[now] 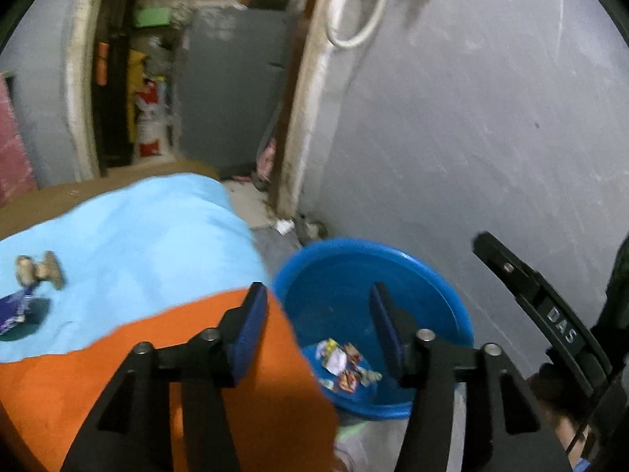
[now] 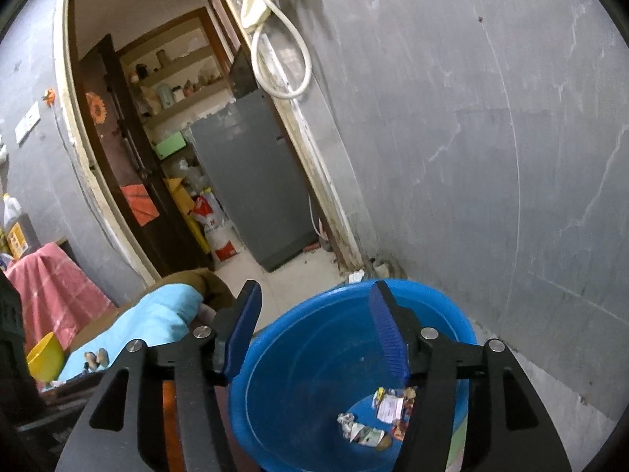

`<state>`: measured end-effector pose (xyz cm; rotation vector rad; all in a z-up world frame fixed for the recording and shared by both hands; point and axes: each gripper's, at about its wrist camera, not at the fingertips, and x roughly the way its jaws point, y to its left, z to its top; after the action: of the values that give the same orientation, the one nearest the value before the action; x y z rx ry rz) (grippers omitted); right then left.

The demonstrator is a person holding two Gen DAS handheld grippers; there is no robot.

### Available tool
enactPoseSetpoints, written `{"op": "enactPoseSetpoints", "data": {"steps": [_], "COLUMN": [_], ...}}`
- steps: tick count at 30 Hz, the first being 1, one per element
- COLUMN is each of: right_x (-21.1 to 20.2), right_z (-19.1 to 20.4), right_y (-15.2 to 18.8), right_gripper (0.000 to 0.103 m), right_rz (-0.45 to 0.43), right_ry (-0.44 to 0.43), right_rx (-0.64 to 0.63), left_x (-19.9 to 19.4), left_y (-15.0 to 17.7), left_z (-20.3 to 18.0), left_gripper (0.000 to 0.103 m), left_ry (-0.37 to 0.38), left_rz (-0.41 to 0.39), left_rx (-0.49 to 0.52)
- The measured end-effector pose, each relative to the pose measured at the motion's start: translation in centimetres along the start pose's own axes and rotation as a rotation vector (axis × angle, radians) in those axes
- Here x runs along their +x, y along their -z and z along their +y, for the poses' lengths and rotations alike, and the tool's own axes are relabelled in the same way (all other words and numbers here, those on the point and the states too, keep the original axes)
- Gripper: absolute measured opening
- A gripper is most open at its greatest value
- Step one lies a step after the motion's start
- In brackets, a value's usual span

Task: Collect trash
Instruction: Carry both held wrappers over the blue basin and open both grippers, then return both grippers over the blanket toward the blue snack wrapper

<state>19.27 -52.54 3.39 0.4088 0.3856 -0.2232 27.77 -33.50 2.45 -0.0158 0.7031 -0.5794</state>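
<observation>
Both my grippers sit over the one blue plastic tub [image 2: 314,354] that stands on the floor by the grey wall [image 2: 491,137]. My left gripper [image 1: 318,326] has its two blue pads spread apart with nothing between them, and my right gripper [image 2: 314,330] is spread the same way, also holding nothing. No earlier shot to compare, so that's just how they stand.

The trash is down in the bottom of the tub: a small heap of crumpled wrappers [image 1: 346,365], maybe five or six pieces, white, red and yellow, though they overlap too much for a clean count. From the right wrist I see the same heap [image 2: 381,417] split into roughly two clumps, partly behind my right finger.

Off to the left there's one surface covered with a light blue cloth [image 1: 129,244] and an orange cloth [image 1: 149,373] touching it. On the blue one sit one tan lumpy thing [image 1: 39,269], too blurry to name, and one purple wrapper [image 1: 15,306] just beside it. One white scrap [image 1: 284,226] lies on the floor near the door frame.
</observation>
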Motion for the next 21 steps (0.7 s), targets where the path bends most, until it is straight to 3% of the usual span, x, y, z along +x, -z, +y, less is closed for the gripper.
{"op": "enactPoseSetpoints", "data": {"steps": [2,4,8,11,14,21], "right_x": [-0.2,-0.5,-0.7,-1.3,-2.0,-3.0], "right_z": [0.4,0.9,2.2,3.5,4.9,8.9], "right_y": [-0.1,-0.2,-0.2,-0.1,0.0,0.5], "right_gripper": [0.074,0.078,0.09,0.103,0.103,0.103], "right_rz": [-0.024,-0.044,-0.072,-0.11,-0.159,-0.247], "right_ry": [0.001,-0.009,-0.023,-0.039,-0.076,-0.154], "right_rx": [-0.013,-0.027,-0.065,-0.098,-0.125,-0.211], "left_x": [-1.0,-2.0,-4.8,-7.1,-9.0,-13.3], "left_y": [-0.1,-0.4,-0.7,-0.7,-0.5,0.7], "left_z": [0.8,1.8,3.8,5.0,6.3,9.6], "left_gripper": [0.055,0.059,0.08,0.083,0.099,0.1], "left_ry": [-0.02,-0.047,-0.106,-0.142,-0.191,-0.301], "left_rz": [-0.026,-0.056,-0.14,-0.203,-0.253,-0.387], "left_rx": [-0.018,-0.035,-0.065,-0.082,-0.102,-0.127]}}
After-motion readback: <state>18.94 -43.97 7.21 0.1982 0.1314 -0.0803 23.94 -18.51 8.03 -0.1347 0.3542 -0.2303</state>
